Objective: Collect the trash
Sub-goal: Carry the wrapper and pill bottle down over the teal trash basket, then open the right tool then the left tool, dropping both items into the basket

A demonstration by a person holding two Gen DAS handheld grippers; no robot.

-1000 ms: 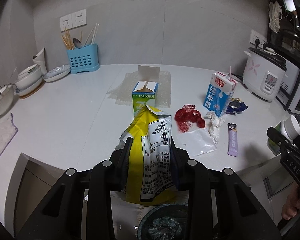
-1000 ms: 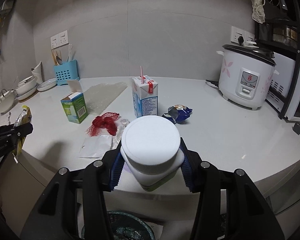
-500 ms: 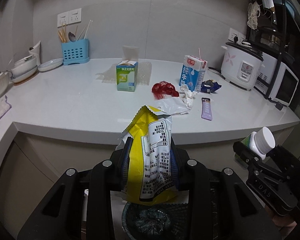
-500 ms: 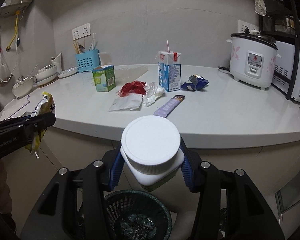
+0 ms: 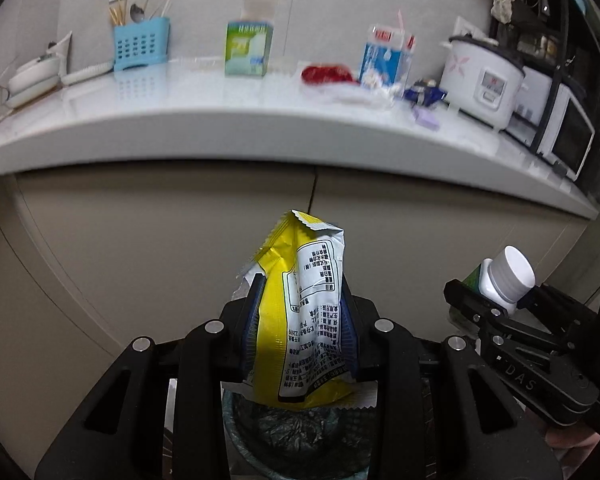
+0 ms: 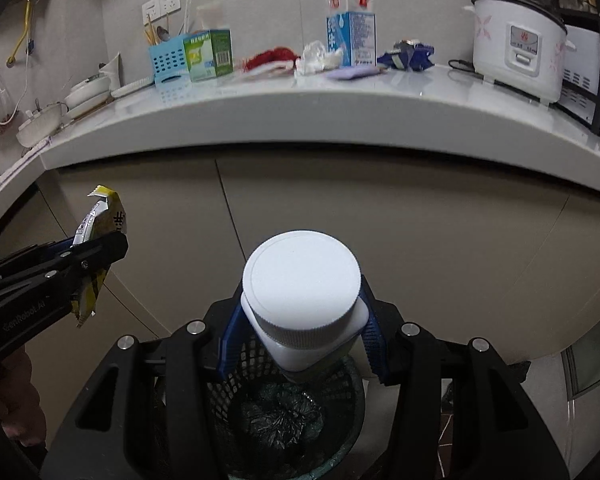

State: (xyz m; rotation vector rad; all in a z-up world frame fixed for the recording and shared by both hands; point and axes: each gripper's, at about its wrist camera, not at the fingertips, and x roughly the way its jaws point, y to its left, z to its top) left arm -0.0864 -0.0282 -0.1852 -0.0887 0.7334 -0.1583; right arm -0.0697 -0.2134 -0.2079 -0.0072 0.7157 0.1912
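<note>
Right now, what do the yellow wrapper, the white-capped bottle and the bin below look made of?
Yellow wrapper: thin glossy plastic film, creased, with a serrated edge. White-capped bottle: likely matte white plastic; ribbed cap rim. Bin: dark rigid mesh, probably plastic.

The letters "DAS" stand in pale print on the black body of the right gripper (image 5: 496, 298), at the lower right of the left wrist view. "GenRobot.AI", or something close to it since the first letters are dim, runs along the left gripper (image 6: 100, 252) at the lower left of the right wrist view. The yellow snack bag (image 5: 300, 312) at bottom centre carries a white panel of small black Chinese print, too fine to read. The milk carton (image 6: 351, 32) and the green box (image 6: 209, 55) on the counter's upper part bear blurred, unreadable characters.
</note>
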